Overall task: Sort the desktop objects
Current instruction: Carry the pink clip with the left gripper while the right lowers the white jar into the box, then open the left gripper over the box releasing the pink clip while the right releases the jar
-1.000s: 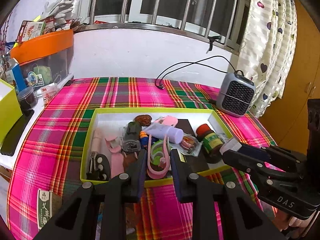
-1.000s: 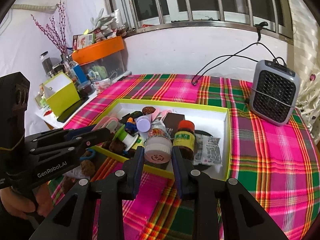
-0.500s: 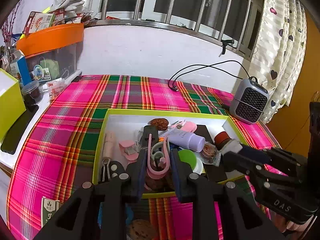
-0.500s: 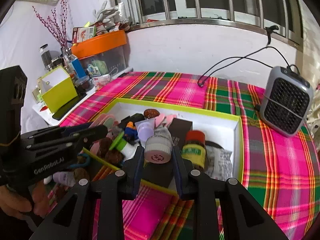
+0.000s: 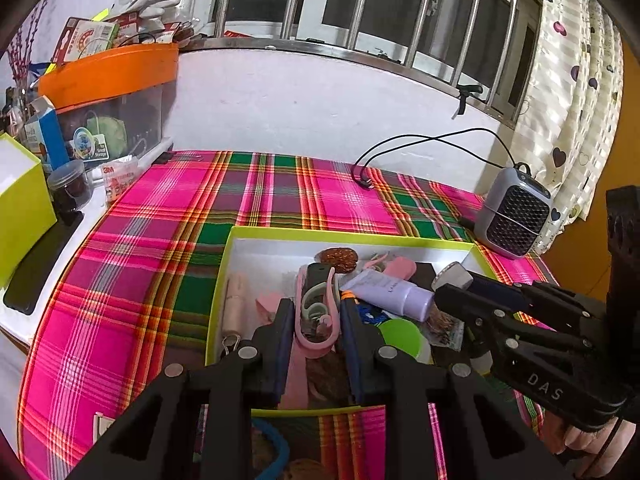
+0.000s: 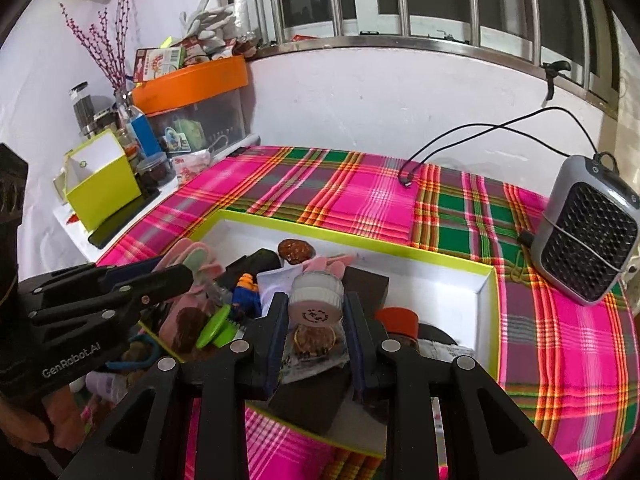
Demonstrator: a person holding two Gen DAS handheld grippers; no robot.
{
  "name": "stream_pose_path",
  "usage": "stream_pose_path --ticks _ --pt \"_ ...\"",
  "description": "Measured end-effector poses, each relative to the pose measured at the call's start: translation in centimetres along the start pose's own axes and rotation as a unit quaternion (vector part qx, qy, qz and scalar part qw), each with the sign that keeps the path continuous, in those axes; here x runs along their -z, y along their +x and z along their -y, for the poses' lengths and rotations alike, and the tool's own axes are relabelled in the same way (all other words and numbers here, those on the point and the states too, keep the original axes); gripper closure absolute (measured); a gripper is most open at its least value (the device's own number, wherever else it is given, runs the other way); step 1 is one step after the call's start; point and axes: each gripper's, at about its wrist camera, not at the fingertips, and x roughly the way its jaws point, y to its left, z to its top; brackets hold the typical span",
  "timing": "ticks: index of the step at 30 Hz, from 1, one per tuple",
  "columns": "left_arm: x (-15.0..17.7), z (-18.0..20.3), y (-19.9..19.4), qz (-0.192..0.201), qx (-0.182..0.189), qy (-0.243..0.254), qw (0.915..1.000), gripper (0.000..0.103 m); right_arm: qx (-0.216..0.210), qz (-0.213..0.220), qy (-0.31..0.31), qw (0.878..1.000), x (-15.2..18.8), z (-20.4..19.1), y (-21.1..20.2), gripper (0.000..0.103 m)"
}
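A white tray with a lime rim [image 5: 348,236] [image 6: 360,240] lies on the plaid cloth, crowded with small items. Among them are a purple tube [image 5: 392,294], a brown disc [image 5: 336,258] and a red-capped bottle [image 6: 398,320]. My left gripper [image 5: 316,304] hangs over the tray's near side, shut on a pink U-shaped clip [image 5: 316,346]. My right gripper [image 6: 316,300] is shut on a small white-capped jar [image 6: 316,308] above the tray's near right part. Each gripper shows in the other's view: the right gripper [image 5: 452,292] and the left gripper [image 6: 176,276].
A grey fan heater [image 5: 514,216] [image 6: 588,236] stands at the right with a black cable [image 6: 480,136] behind it. An orange-lidded bin [image 5: 108,76] and a lime box [image 6: 102,188] crowd the left edge. A blue ring [image 5: 276,444] lies on the cloth before the tray.
Both grippers have moved forward and slightly left over the tray, which now looks nearer. The pink clip and the jar stay held as before.
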Motion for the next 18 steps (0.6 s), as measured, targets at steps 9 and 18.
stream_pose_path --ticks 9,18 --pt "0.1 -0.5 0.6 -0.006 -0.004 -0.004 1.0 0.079 -0.006 -0.016 0.005 1.0 -0.2 0.3 1.5 0.073" --pt "0.2 -0.7 1.1 -0.013 -0.01 -0.007 0.9999 0.079 -0.005 0.007 -0.001 1.0 0.2 -0.1 -0.1 0.073"
